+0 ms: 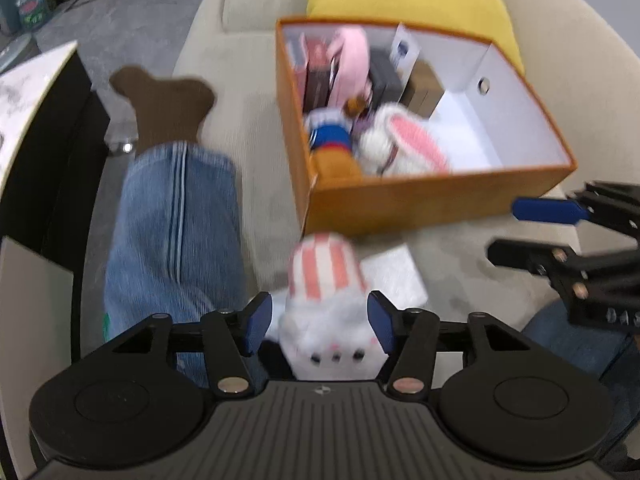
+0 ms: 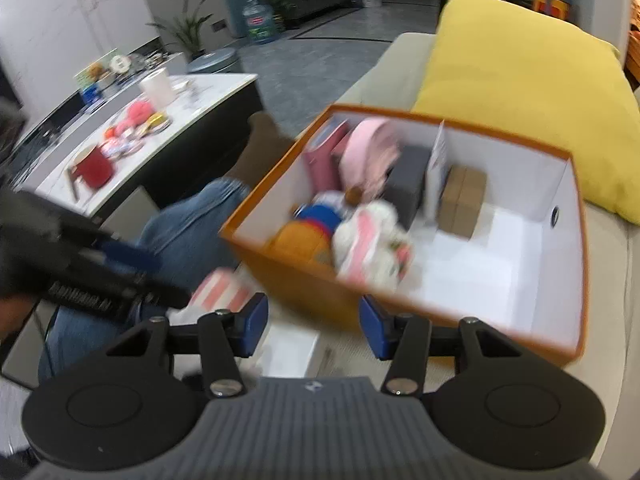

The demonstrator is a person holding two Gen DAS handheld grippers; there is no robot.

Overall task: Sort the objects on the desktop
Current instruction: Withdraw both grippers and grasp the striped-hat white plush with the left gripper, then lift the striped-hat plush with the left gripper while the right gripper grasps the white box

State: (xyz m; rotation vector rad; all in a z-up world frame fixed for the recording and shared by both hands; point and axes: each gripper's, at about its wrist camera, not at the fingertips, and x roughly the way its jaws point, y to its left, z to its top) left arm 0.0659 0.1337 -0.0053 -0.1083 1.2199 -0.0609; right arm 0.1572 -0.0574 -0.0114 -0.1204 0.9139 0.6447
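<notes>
Fingers first: left gripper (image 1: 320, 320) has its blue pads spread, a striped plush toy (image 1: 326, 300) sitting between them, bottom centre of its view. Pads look clear of the plush on both sides, so not gripped as far as I can tell; blur makes contact hard to rule out. Right gripper (image 2: 312, 324) stands at a middling gap with nothing between the pads, just sofa seat (image 2: 344, 354) and a white flat card (image 2: 288, 350) below.

Plush reads soft, light and squashy: white fuzzy body, orange-and-white striped end pointing away. Best hold is across the fat white middle, since the pads will sink in and it won't slip; no breakage risk.

Mid-frame: orange box (image 1: 400, 204), white inside, on the sofa just past the toy. Left part already holds a white rabbit plush (image 1: 400, 140), a blue-orange plush (image 1: 332, 148), something pink. Right part mostly bare.

Far: yellow cushion (image 2: 520, 92) behind the box; cluttered table (image 2: 132, 120) in the right view's upper left. Person's jeans leg (image 1: 172, 240) left of the toy.
</notes>
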